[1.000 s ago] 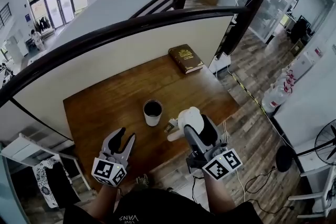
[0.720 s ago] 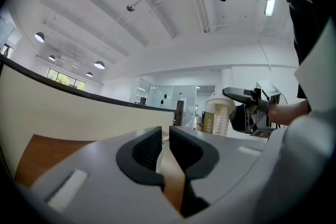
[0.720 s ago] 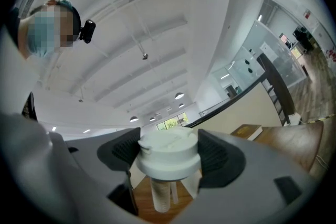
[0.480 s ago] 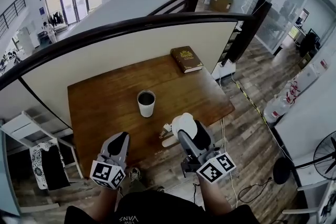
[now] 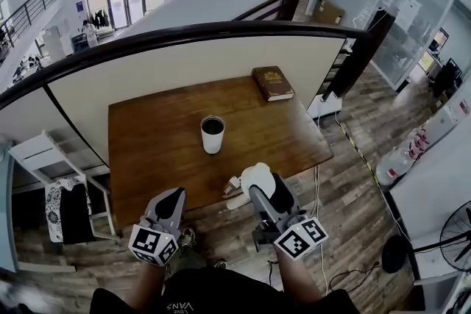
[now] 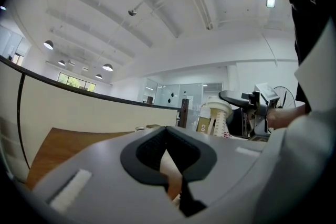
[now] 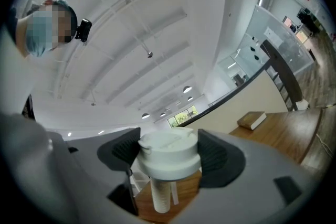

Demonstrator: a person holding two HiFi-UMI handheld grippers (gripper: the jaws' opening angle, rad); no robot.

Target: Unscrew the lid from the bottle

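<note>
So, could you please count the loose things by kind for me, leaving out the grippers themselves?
Bottle: 1, the bottle, open, standing on the table
Lid: 1, the lid, clamped in the right gripper
Book: 1, the book, at the table's far right corner
Total: 3

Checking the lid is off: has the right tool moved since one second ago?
Yes. The right tool, holding the white lid, drew back from the bottle toward the near edge of the table.
</note>
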